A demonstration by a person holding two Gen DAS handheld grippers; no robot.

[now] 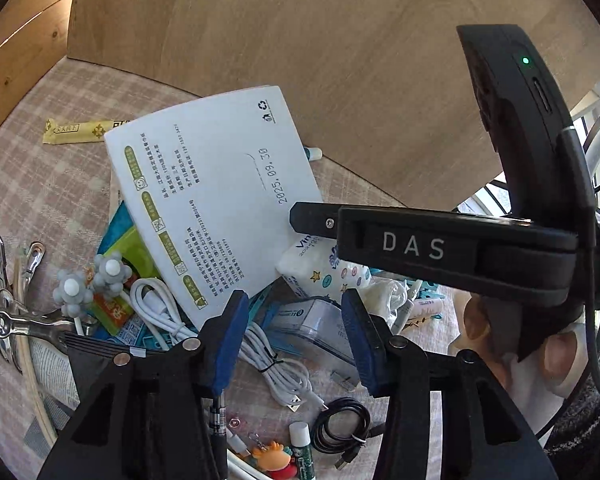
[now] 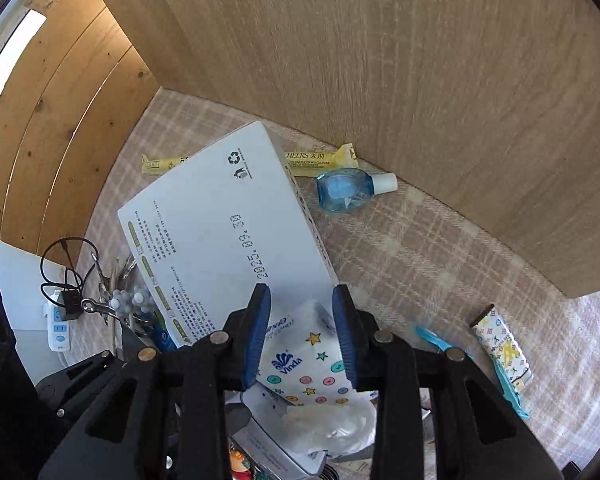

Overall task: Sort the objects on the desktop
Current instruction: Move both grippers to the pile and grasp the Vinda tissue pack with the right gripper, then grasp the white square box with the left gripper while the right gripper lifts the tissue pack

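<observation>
A heap of small things lies on the checked cloth (image 2: pixel 440 248) of the tabletop, pushed toward its back edge where the wooden panel (image 2: pixel 420 60) stands. On top of the heap leans a white carton (image 2: pixel 220 232), printed side up, its far corner close to the panel.

The right gripper (image 2: pixel 302 332) points down at a Vinda tissue pack (image 2: pixel 308 364); its blue pads stand apart on either side of the pack, and I cannot tell whether they press it. The left gripper (image 1: pixel 294 338) has its jaws apart over a white cable (image 1: pixel 276 368) and a clear plastic box (image 1: pixel 320 328), holding nothing.

The tissue pack looks light and soft, and its film wrap is likely slippery (it will dent rather than break), so I would take it across the narrow middle, squarely. The carton seems stiff but too broad for the jaws; an edge is the only hold. A blue bottle (image 2: pixel 346 190) and a yellow sachet (image 2: pixel 320 158) lie by the panel.
</observation>
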